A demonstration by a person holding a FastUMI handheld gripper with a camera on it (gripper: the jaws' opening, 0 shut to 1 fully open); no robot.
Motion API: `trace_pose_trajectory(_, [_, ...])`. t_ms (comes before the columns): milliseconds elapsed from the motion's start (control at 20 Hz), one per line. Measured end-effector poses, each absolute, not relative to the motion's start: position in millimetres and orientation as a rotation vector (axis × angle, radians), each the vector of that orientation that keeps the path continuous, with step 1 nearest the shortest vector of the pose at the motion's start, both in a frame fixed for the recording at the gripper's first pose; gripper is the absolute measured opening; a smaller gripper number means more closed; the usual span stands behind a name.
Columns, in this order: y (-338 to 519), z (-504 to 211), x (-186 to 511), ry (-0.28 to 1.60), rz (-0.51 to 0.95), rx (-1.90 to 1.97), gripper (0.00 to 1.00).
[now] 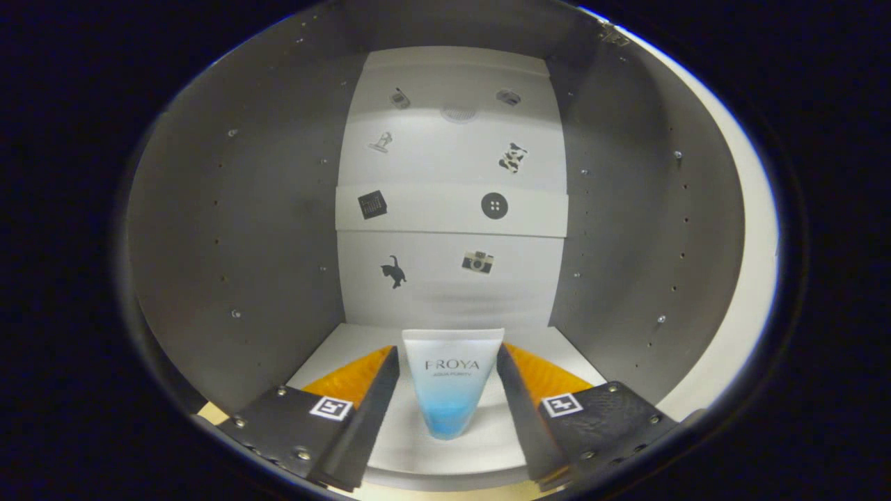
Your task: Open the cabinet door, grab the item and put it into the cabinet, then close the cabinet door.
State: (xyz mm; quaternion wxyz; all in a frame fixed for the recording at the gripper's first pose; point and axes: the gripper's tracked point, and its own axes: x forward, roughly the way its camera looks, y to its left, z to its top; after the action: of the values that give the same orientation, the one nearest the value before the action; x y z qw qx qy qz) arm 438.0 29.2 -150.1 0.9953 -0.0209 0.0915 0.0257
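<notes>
Fingers (449, 365) spread, gripping nothing | white-to-blue tube (451, 386) between them, untouched | inside cabinet (230, 236)

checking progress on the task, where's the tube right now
In the gripper view the tube stands between the gripper fingers, inside the cabinet on its floor, in front of the back wall with the stickers.

The tube (452, 390) stands between the fingers (379, 390) of the tool (449, 362), which are spread, each a little clear of it. Beyond the tube the cabinet floor (348, 341) runs free to the back wall (452, 292). Either side of the tube, grey side walls (264, 229) close in; above it the space is open.
</notes>
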Motion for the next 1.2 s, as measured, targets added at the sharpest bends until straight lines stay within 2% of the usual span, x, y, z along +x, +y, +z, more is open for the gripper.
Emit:
trace_pose_trajectory(100, [27,-150,438,0.185,0.049,-0.037,0.94])
trace_pose_trajectory(250, [26,-145,434,0.181,0.044,-0.023,0.97])
trace_pose_trajectory(650, [17,-111,378,0.136,0.016,-0.034,0.97])
trace_pose_trajectory(1200, [-5,-72,193,0.097,-0.077,-0.071,0.97])
